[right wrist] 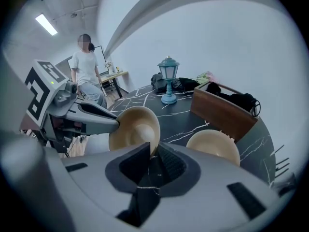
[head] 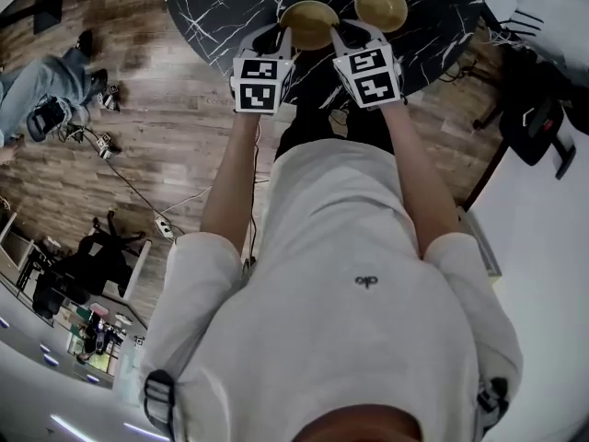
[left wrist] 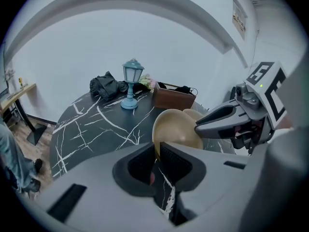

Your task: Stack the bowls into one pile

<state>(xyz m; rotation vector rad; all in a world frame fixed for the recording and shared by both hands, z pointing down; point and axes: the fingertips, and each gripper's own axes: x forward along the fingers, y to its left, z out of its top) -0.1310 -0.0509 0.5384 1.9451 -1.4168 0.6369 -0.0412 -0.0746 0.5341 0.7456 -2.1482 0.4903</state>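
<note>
A tan bowl hangs tilted at the near edge of the black marble table, held by opposite sides of its rim. My left gripper is shut on its left rim, and in the left gripper view the thin rim runs between the pads of the left gripper below the bowl. My right gripper is shut on the right rim; the right gripper view shows the right gripper pinching the bowl. A second tan bowl sits on the table to the right.
A blue lantern, a black bag and a brown wooden box stand at the table's far side. A black chair is off to the right. One person stands beyond the table, and another sits on the floor.
</note>
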